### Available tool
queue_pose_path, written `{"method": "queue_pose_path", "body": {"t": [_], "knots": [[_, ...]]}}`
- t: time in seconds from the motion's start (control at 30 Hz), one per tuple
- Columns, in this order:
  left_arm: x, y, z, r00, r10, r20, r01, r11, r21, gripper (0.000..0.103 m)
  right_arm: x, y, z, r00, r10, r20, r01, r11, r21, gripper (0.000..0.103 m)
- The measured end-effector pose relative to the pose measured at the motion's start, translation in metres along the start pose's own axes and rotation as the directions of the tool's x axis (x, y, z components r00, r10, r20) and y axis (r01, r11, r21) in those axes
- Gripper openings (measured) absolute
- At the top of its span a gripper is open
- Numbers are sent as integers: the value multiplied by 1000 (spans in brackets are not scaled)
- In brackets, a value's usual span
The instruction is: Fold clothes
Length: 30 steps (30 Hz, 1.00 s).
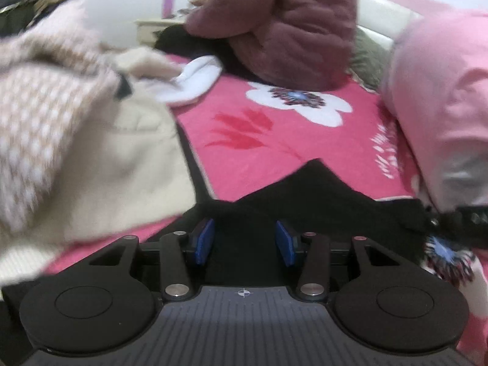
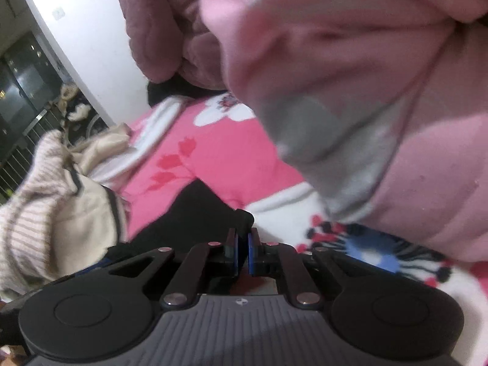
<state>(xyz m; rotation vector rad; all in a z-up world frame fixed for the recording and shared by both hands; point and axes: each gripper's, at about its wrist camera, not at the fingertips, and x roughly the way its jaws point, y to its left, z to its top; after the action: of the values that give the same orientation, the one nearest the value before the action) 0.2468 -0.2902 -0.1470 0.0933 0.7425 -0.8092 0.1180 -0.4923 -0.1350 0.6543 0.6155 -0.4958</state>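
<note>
A black garment [image 1: 308, 201] lies on the pink flowered bedspread [image 1: 274, 140], right in front of my left gripper [image 1: 244, 241]. The left gripper is open, its blue pads [image 1: 205, 241] on either side of the black cloth's near edge. In the right wrist view the same black garment [image 2: 189, 213] runs up to my right gripper [image 2: 243, 251], whose blue pads are nearly together and pinch the cloth's corner [image 2: 244, 216].
A cream and beige knit garment [image 1: 76, 140] is heaped at the left and also shows in the right wrist view [image 2: 55, 210]. A pink and grey garment [image 2: 350, 106] hangs close at the right. A person in a mauve quilted jacket [image 1: 283, 21] sits on the bed behind. A white cloth [image 1: 195, 82] lies nearby.
</note>
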Motion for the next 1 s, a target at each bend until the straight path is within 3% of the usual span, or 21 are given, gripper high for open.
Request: {"method": "queue_pose_path", "body": {"t": [0.1, 0.17, 0.23, 0.3, 0.37, 0.43, 0.5, 0.63, 0.7, 0.83, 0.93, 1.0], "knots": [[1, 4, 1, 999, -8, 32, 9, 999, -36, 45, 12, -9, 0, 999, -23, -35, 24, 999, 22, 11], [2, 6, 7, 999, -13, 42, 16, 998, -56, 45, 3, -5, 2, 998, -54, 19, 54, 998, -27, 18], [4, 13, 12, 999, -22, 50, 26, 995, -95, 45, -9, 3, 4, 991, -96, 89, 105, 989, -106, 26], [5, 21, 16, 998, -33, 61, 41, 990, -138, 45, -24, 14, 4, 983, -106, 147, 136, 969, -209, 26], [3, 28, 21, 996, -51, 76, 64, 982, -180, 46, -32, 28, 4, 984, -69, 163, 117, 944, -308, 26], [-5, 35, 25, 994, -69, 87, 86, 974, -210, 46, -25, 43, 9, 993, 8, 117, 38, 922, -386, 26], [-21, 47, 26, 991, -98, 92, 118, 962, -248, 47, -1, 57, 19, 996, 94, -7, -89, 910, -405, 26], [-67, 79, 5, 991, -124, 40, 130, 940, -317, 48, 65, 79, 37, 966, 164, -201, -233, 886, -401, 26], [-87, 93, -11, 993, -112, 21, 113, 937, -330, 48, 87, 88, 45, 977, 115, -178, -182, 883, -433, 18], [-122, 116, -37, 999, -35, 5, 34, 940, -339, 49, 127, 106, 59, 992, 19, -125, -78, 871, -485, 17], [-138, 127, -43, 1000, 16, 13, -11, 944, -331, 49, 115, 109, 68, 997, -30, -66, -3, 892, -452, 21], [-145, 130, -43, 999, 41, 31, -29, 946, -324, 50, 85, 109, 74, 999, 26, -19, -31, 906, -423, 21]]}}
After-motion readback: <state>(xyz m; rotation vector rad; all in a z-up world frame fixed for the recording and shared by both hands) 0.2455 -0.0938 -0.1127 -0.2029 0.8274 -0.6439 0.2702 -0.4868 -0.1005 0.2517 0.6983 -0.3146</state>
